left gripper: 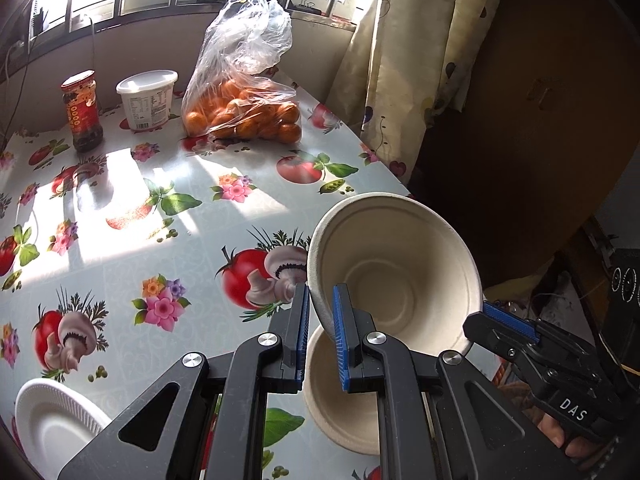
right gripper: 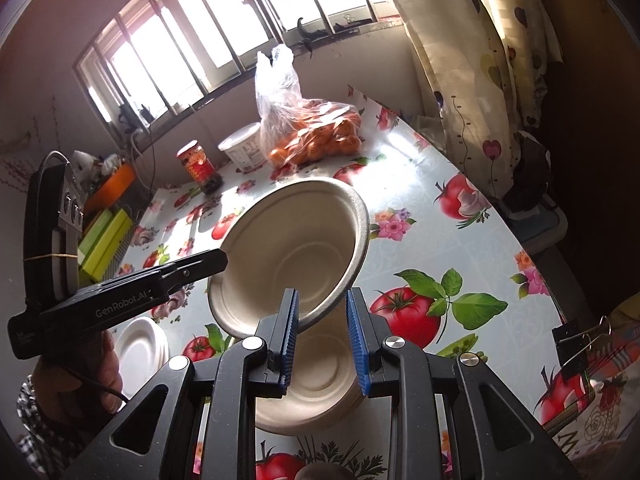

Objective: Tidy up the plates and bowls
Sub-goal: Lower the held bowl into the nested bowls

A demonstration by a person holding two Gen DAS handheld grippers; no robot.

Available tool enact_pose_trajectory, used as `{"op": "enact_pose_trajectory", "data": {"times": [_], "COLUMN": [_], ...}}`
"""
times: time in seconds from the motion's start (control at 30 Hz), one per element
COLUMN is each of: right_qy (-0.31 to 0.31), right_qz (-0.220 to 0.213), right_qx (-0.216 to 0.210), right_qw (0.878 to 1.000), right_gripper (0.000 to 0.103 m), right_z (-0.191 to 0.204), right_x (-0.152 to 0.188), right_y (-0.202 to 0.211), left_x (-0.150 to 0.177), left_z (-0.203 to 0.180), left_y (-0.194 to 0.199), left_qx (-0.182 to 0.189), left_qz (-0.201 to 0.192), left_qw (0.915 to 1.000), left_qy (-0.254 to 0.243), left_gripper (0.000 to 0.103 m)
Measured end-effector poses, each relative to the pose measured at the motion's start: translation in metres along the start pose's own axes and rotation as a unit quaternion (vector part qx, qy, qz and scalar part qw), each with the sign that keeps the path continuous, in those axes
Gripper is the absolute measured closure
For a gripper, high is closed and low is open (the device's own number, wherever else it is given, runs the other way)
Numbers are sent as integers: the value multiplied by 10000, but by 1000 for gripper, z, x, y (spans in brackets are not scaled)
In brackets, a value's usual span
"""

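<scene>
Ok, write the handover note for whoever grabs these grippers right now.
Left gripper: shut on the near rim of the lifted beige pulp bowl.
Right gripper: shut on the same bowl's opposite rim, so the bowl is carried by both, tilted above the table.
A second pulp bowl sits on the table right beneath it.
White foam plate lies off to the left.
Done: bowl lifted. Left: set the lifted bowl down, probably nested in the second, then tidy the plate.

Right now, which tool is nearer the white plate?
Left. The left tool grips the raised bowl's rim on the white plate's side; the right tool grips the far rim.
</scene>
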State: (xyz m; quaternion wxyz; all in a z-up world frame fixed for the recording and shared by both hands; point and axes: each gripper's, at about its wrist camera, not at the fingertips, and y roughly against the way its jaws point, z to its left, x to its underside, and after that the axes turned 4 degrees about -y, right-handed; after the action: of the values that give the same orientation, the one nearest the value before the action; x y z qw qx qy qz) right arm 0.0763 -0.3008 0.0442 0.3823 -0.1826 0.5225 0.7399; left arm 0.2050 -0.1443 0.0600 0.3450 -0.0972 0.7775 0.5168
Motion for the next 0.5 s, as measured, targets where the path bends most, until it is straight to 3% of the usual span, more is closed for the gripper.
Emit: {"op": "enact_pose_trajectory", "data": {"times": [0.5], "right_qy": [-67], "right_qz": [101], "right_qx": [-13], "right_qw": [9999], "right_gripper": [79], "right_z": [16], "right_x": [32], "right_y": [9], "left_x": [28], "left_z": [0], "left_y": [9], "left_qx": [70], "left_qz": [97], "left_qw": [9999], "left_qy": [47], "left_gripper": [91]}}
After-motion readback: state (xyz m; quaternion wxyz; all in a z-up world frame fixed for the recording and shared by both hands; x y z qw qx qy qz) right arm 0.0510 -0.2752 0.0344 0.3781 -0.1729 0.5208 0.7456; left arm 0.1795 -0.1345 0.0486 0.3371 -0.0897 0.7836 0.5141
